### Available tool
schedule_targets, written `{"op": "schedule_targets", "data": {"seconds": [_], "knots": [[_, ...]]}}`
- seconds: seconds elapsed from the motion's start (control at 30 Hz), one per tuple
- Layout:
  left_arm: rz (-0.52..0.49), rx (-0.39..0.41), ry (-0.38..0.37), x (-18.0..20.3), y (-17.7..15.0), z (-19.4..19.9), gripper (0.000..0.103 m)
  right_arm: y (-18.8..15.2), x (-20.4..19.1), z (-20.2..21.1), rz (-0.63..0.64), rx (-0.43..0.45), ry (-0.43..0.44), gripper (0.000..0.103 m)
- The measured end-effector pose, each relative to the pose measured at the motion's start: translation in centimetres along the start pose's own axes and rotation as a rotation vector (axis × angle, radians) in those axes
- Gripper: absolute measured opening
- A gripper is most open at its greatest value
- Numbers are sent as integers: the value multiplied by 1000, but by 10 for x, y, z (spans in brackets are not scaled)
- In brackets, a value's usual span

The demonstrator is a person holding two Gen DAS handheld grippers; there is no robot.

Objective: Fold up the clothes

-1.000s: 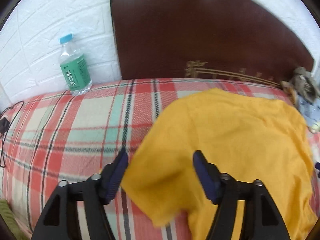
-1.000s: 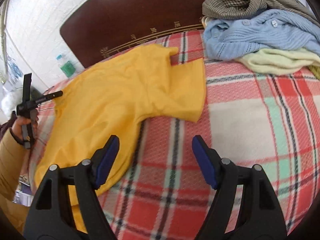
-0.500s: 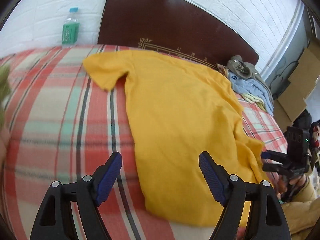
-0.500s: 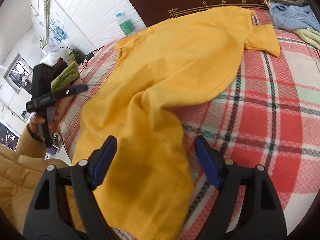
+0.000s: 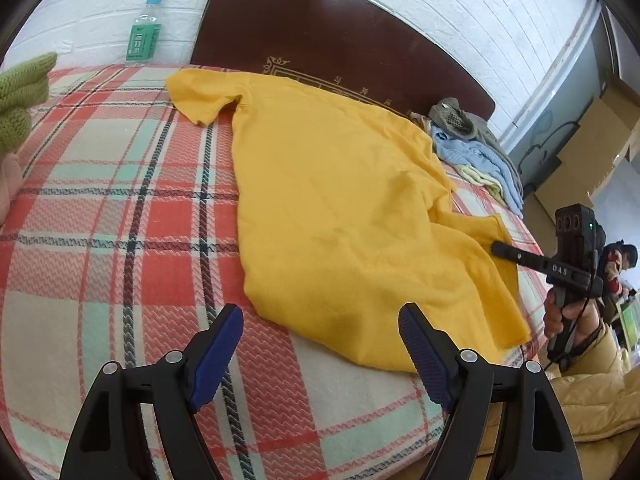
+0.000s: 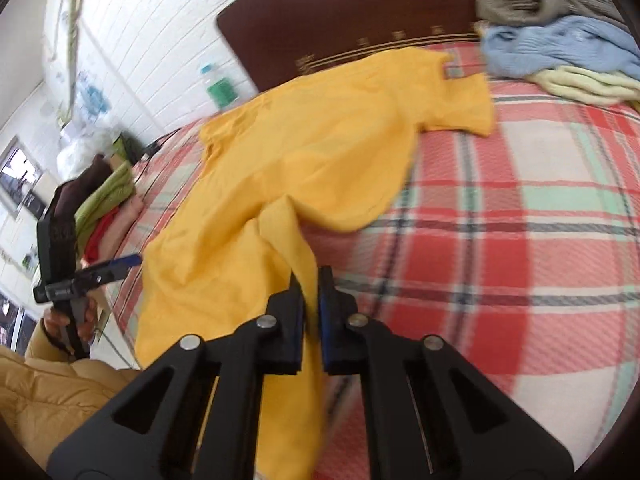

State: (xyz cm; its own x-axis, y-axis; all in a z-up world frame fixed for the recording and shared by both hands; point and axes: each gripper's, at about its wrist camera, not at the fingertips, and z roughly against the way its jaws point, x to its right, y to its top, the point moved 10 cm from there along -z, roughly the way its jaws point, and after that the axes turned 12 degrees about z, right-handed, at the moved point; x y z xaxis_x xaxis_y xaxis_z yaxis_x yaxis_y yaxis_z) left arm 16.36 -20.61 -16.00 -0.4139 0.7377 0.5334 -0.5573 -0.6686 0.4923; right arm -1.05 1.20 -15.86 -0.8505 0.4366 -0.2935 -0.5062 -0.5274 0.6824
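A yellow T-shirt (image 5: 340, 200) lies spread on the plaid bed, collar end toward the headboard; it also shows in the right wrist view (image 6: 320, 152). My left gripper (image 5: 320, 344) is open and empty, just short of the shirt's near hem. My right gripper (image 6: 310, 280) is shut on the shirt's lower right edge and lifts a fold of it. In the left wrist view the right gripper (image 5: 504, 250) pinches the cloth at the shirt's right side. In the right wrist view the left gripper (image 6: 128, 261) hovers beside the shirt's far edge.
A pile of grey, blue and pale yellow clothes (image 5: 472, 148) sits by the dark headboard (image 5: 340, 40); it also shows in the right wrist view (image 6: 560, 48). A water bottle (image 5: 144, 32) stands by the wall. Folded green clothes (image 5: 20, 96) lie at the bed's left.
My right gripper has closed on the shirt's edge and raised it. My left gripper has stayed open and drawn back slightly toward the near hem.
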Motion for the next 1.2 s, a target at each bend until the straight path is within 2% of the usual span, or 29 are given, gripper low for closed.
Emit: {"op": "schedule_targets", "data": {"seconds": [0.1,0.17,0.2,0.23,0.27,0.3,0.33,0.37,0.4,0.47,0.57,0.63,0.77,0.87,0.93,0.97,1.0,1.07,1.2], "knots": [[10,-3,3,-3,-1,-5,82,-11,23,4,-43,-32,-69,8],[16,-9,-2,-4,-2,-8,82,-20,30,1,-21,-77,-126,8],[15,-9,-7,-3,-2,-9,82,-25,34,-1,-3,-108,-173,15],[15,-8,-12,-3,-2,-10,83,-26,35,-1,9,-124,-207,16],[14,-8,-18,-2,-2,-10,83,-24,35,2,13,-120,-225,31],[13,-8,-29,0,-1,-10,83,-20,32,7,27,-110,-242,59],[14,-7,-38,2,0,-10,83,-13,25,14,55,-90,-256,68],[15,-8,-49,4,0,-10,83,-7,19,20,83,-71,-270,70],[17,-8,-61,6,1,-10,83,0,7,25,125,-53,-262,70],[19,-6,-86,10,3,-10,84,12,-35,30,246,-21,-185,70],[29,-1,-129,17,8,-10,86,21,-110,21,427,-1,-18,70],[30,6,-156,23,13,-8,86,16,-155,2,531,-32,70,70],[23,6,-206,33,24,-8,86,-7,-213,-53,700,-122,140,70],[33,1,-226,34,30,-11,86,-23,-234,-85,788,-171,132,68],[45,-7,-242,33,34,-13,86,-27,-236,-101,799,-196,116,61],[49,-9,-247,33,35,-14,86,-27,-234,-107,790,-207,114,53],[53,-10,-253,32,36,-15,86,-26,-228,-112,782,-217,101,33],[66,0,-263,30,37,-13,86,-19,-216,-114,719,-224,113,10],[91,31,-281,25,41,-4,86,12,-185,-100,465,-171,232,7]]}}
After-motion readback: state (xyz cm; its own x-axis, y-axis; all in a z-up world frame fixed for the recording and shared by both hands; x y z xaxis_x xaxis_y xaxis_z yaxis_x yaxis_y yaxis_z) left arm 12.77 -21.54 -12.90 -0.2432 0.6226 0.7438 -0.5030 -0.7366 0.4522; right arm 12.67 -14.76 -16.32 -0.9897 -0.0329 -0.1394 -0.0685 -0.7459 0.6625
